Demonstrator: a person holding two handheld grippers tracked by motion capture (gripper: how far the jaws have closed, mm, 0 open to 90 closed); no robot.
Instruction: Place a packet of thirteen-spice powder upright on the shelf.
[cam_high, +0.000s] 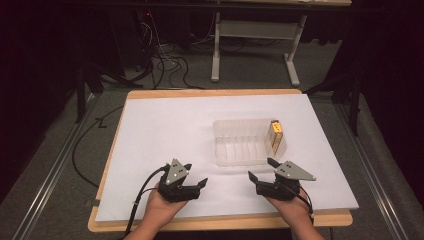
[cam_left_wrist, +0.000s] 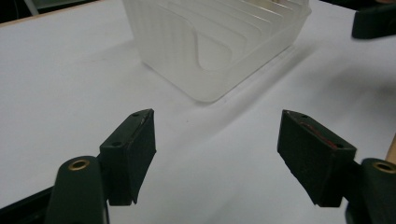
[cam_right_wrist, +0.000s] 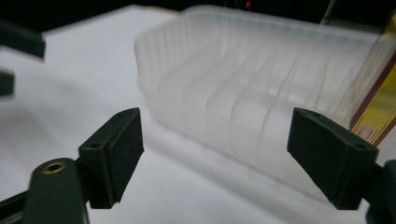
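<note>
Holding both tongs low over the white sheet that covers the counter (cam_high: 165, 125), near its front edge, with my forearms coming in from below. My left tongs (cam_high: 192, 186) stand wide with nothing between the jaws. My right tongs (cam_high: 261, 171) are also wide and empty.

Nearest object: a clear ribbed plastic tray (cam_high: 240, 145), rectangular, sitting flat on the sheet ahead of me and a little to the right of centre. Its long axis runs across the counter, left to right. One yellow and dark red box (cam_high: 275, 137) stands on edge in the tray's right end, leaning against the end wall; the other slots look bare.

Key relation: the tray lies straight ahead of my right tongs, just beside their tips, and well ahead and to the right of my left tongs. The right hand is clearly nearer. In the right gripper view the tray's (cam_right_wrist: 243, 98) near long wall crosses between the jaws at a slant, with the box (cam_right_wrist: 380, 100) off at the right edge. In the left gripper view the tray's (cam_left_wrist: 219, 46) corner sits farther off, above the gap.

Judgement: any next reach to the tray or box suits the right hand, moving forward and slightly right. No contact yet.
</note>
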